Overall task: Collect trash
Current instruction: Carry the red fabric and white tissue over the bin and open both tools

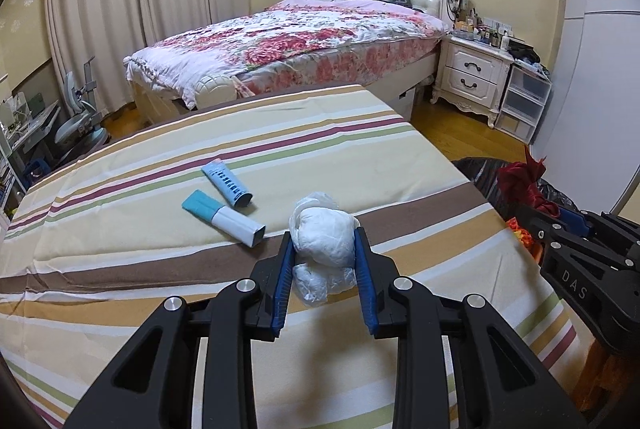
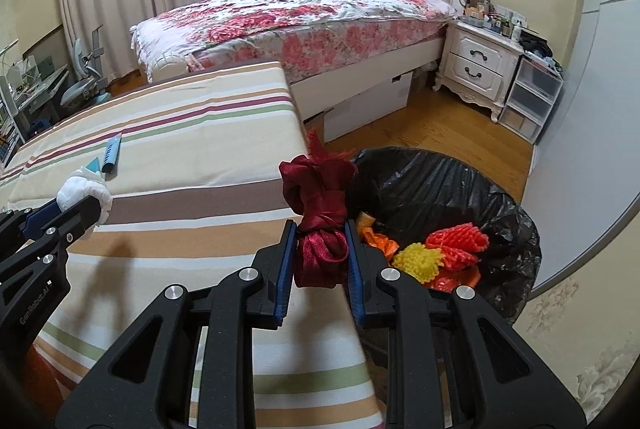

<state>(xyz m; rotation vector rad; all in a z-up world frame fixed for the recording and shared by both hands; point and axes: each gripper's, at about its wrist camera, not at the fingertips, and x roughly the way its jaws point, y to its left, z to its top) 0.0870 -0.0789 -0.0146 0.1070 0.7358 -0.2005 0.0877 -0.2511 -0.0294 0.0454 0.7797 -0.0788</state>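
Observation:
My left gripper (image 1: 323,235) is shut on a crumpled white plastic bag (image 1: 326,243), held just above the striped cloth of the table (image 1: 160,269). In the right wrist view that left gripper (image 2: 86,207) shows at the left with the white plastic bag (image 2: 82,191). My right gripper (image 2: 320,229) is shut on a knotted dark red ribbon bundle (image 2: 320,229), at the table's right edge beside the trash bin lined with a black bag (image 2: 440,189). On the cloth lie a light blue tube (image 1: 227,183) and a teal and white box (image 1: 224,217).
The bin holds orange, yellow and red scraps (image 2: 436,253). Beyond the table stands a bed with a floral quilt (image 1: 288,33), a white nightstand (image 1: 472,69) and clear plastic drawers (image 1: 520,101). Wooden floor (image 2: 440,125) lies between the bed and the bin.

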